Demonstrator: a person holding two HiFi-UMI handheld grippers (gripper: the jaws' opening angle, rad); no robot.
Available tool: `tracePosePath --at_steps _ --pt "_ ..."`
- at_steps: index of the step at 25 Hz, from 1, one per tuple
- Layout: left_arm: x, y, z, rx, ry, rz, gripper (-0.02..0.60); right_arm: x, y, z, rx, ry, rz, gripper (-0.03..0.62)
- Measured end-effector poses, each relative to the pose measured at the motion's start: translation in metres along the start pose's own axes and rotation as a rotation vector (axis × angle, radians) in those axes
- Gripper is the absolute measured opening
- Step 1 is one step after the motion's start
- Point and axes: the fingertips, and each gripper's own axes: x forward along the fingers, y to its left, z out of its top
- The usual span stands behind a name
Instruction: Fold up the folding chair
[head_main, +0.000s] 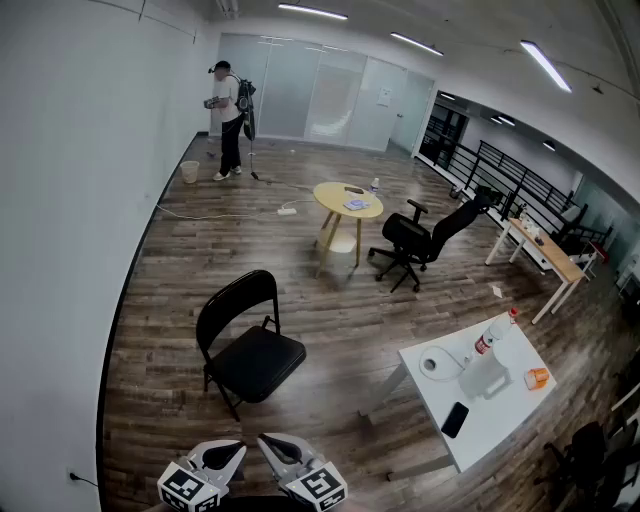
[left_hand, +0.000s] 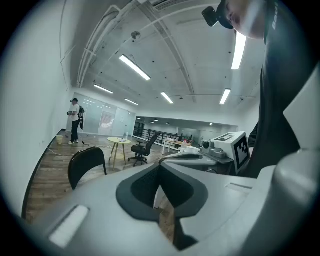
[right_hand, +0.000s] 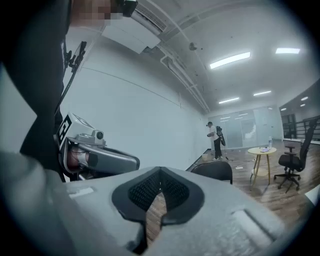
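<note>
Tipping worries us — left gripper (head_main: 237, 452) and right gripper (head_main: 266, 441) are closed and empty, well short of the folding chair (head_main: 252, 358) standing open near the left edge of the floor (head_main: 360, 325); pulling its backrest (head_main: 237, 297) alone could topple it.

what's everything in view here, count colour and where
folding chair: 1, black, unfolded, floor centre
round table: 1, yellow, behind the folding chair
office chair: 1, black, right of the round table
white table: 1, white, front right
roll: 1, white, on the white table
bottle: 1, clear with red cap, on the white table
phone: 1, black, on the white table
desk: 1, wood top, far right
bin: 1, pale, by the left wall
person: 1, white top, far end
left claw: 1, grey, shut, empty, bottom edge
right claw: 1, grey, shut, empty, bottom edge
</note>
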Motion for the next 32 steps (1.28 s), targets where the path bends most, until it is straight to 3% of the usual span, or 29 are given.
tracePosePath --at_steps 32 --pt "-0.008 0.012 0.005 0.016 -0.018 0.034 0.002 0.004 0.004 -0.006 0.03 -0.008 -0.015 0.002"
